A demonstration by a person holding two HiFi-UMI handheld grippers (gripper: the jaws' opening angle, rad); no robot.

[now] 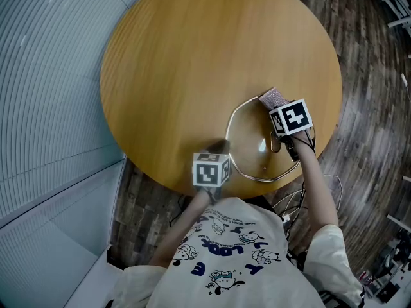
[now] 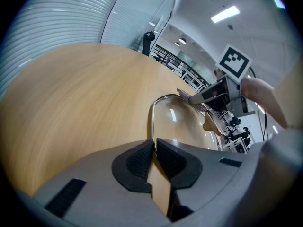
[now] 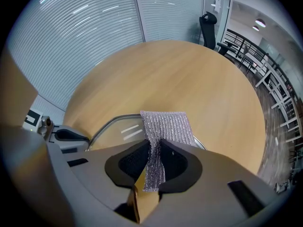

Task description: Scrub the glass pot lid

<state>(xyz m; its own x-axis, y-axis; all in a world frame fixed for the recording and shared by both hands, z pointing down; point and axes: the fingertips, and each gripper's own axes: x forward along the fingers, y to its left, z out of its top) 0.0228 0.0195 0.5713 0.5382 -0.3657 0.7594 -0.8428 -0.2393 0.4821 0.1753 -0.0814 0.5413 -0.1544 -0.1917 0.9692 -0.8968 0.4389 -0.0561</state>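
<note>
Left gripper view is where the left gripper (image 2: 154, 143) is seen clamped on the rim of the glass lid (image 2: 182, 119), whose near edge is hidden by the gripper body. A silvery scrub cloth (image 3: 165, 123) is pinched by the right gripper (image 3: 155, 148) and draped over the lid's rim. The lid is set near the edge of a round wooden table (image 1: 192, 56), bordered by dark plank floor (image 1: 359, 76) and ribbed wall panels (image 1: 45, 76)

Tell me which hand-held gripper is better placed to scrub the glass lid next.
The right. The right hand-held gripper is shut on the silvery scrub cloth, which sits at the glass lid's edge. The left hand-held gripper is clamped on the lid's rim, likely steadying it, and holds no cloth.
</note>
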